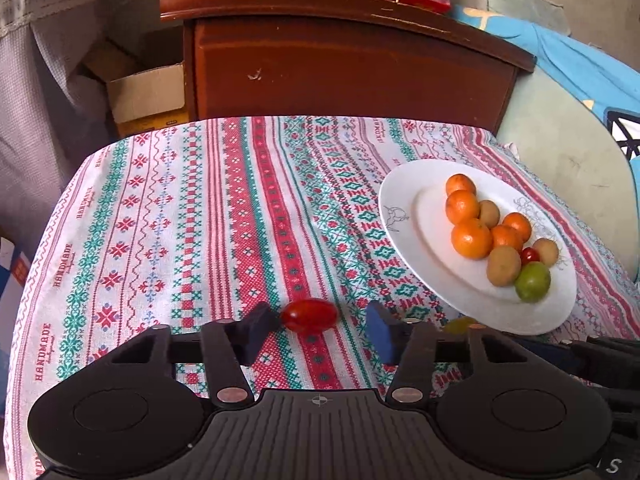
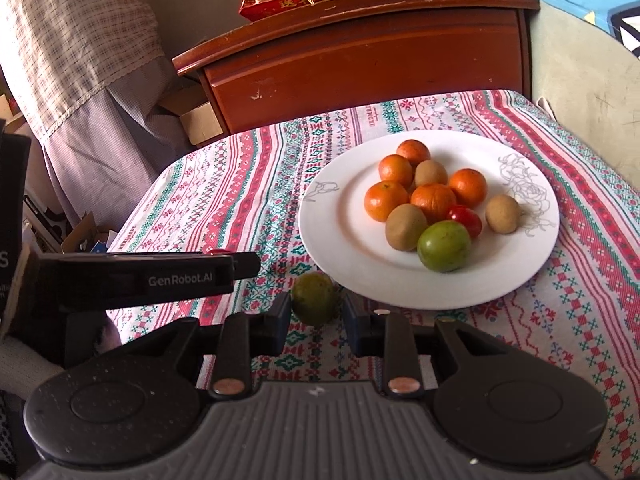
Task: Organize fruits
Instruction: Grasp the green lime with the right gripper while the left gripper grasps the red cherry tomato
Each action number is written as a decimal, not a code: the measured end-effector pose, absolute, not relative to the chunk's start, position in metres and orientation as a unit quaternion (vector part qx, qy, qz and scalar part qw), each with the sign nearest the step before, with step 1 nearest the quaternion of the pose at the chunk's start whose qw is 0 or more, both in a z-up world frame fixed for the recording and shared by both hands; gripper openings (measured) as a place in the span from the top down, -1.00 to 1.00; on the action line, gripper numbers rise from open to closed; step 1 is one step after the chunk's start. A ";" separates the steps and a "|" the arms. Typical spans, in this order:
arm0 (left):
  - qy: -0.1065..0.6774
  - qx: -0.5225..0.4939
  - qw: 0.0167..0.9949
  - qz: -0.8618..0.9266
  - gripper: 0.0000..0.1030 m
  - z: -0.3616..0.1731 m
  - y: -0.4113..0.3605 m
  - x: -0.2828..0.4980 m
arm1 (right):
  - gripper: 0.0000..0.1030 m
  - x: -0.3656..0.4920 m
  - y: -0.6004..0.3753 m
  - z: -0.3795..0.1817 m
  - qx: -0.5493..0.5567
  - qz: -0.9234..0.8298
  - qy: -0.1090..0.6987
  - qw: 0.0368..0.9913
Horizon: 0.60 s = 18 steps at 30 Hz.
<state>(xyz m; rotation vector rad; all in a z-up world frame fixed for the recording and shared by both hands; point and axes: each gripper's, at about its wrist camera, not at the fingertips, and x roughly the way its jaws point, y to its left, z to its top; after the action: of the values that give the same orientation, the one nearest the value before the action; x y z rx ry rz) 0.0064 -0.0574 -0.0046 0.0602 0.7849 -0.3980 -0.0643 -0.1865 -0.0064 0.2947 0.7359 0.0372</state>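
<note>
Black tool housings fill the bottom of both views. Between the left tool (image 1: pixel 316 326), whose fingers stand spread, lies a red cherry tomato (image 1: pixel 309 315) at lower centre of the left view; the left pad looks to touch it, while the blue right pad stands clear, so nothing is pinched. The right tool (image 2: pixel 316 312) brackets a dull green round fruit (image 2: pixel 315 298) at lower centre of the right view; both pads look close against it, apparently pinching it, though whether it is lifted cannot be told. It sits just beside the near rim of the white plate (image 2: pixel 340 224), which holds five small oranges (image 2: pixel 385 200), three brown kiwis (image 2: pixel 406 227), a second cherry tomato (image 2: pixel 465 219) and a bright green fruit (image 2: pixel 444 245), clustered toward the right half. The plate rests on the patterned tablecloth (image 1: pixel 160 220) covering the worktop, with a dark wooden cabinet (image 1: pixel 352 68) behind. Likely risks: the tomato is smooth and soft, so an off-centre squeeze could roll it away or burst it; the green fruit, carried low, could knock the plate rim and shift the plate; a hard drop could scatter the pile. The left tool's body shows at middle left of the right view, near enough that the two could collide on converging to the plate. Open room lies on the plate's left half and across the cloth at centre and left; the worktop's edges fall away at the left and far sides.
</note>
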 end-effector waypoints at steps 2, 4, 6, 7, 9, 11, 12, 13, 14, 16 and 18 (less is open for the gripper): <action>0.378 0.025 0.905 -0.194 0.32 -0.004 -0.057 0.006 | 0.48 -0.064 -0.186 -0.007 0.143 0.020 0.358 0.922; 0.378 0.020 0.905 -0.194 0.35 -0.004 -0.055 0.006 | 0.49 -0.064 -0.186 -0.007 0.141 0.021 0.358 0.923; 0.379 0.017 0.905 -0.193 0.35 -0.004 -0.054 0.007 | 0.49 -0.063 -0.186 -0.008 0.141 0.022 0.358 0.923; 0.379 0.018 0.905 -0.192 0.35 -0.004 -0.054 0.007 | 0.49 -0.063 -0.186 -0.008 0.142 0.023 0.358 0.923; 0.378 0.024 0.906 -0.191 0.35 -0.004 -0.056 0.006 | 0.49 -0.063 -0.185 -0.009 0.141 0.024 0.358 0.923; 0.376 0.027 0.907 -0.191 0.35 -0.005 -0.057 0.006 | 0.49 -0.062 -0.185 -0.009 0.142 0.025 0.358 0.922; 0.375 0.025 0.907 -0.191 0.35 -0.005 -0.056 0.005 | 0.52 -0.063 -0.185 -0.009 0.143 0.025 0.358 0.922; 0.374 0.020 0.907 -0.192 0.36 -0.005 -0.055 0.006 | 0.52 -0.062 -0.185 -0.009 0.143 0.028 0.358 0.922; 0.374 0.015 0.907 -0.193 0.45 -0.004 -0.054 0.006 | 0.52 -0.062 -0.185 -0.008 0.141 0.028 0.357 0.923; 0.374 0.010 0.907 -0.194 0.48 -0.004 -0.053 0.007 | 0.52 -0.063 -0.185 -0.008 0.140 0.030 0.356 0.924; 0.375 0.004 0.906 -0.194 0.48 -0.003 -0.052 0.007 | 0.52 -0.063 -0.186 -0.007 0.140 0.030 0.355 0.924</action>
<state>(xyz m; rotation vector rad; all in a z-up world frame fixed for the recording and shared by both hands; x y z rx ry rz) 0.0070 -0.0522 -0.0031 0.0078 0.7748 -0.4002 -0.0625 -0.1856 -0.0072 0.2882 0.7292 0.0608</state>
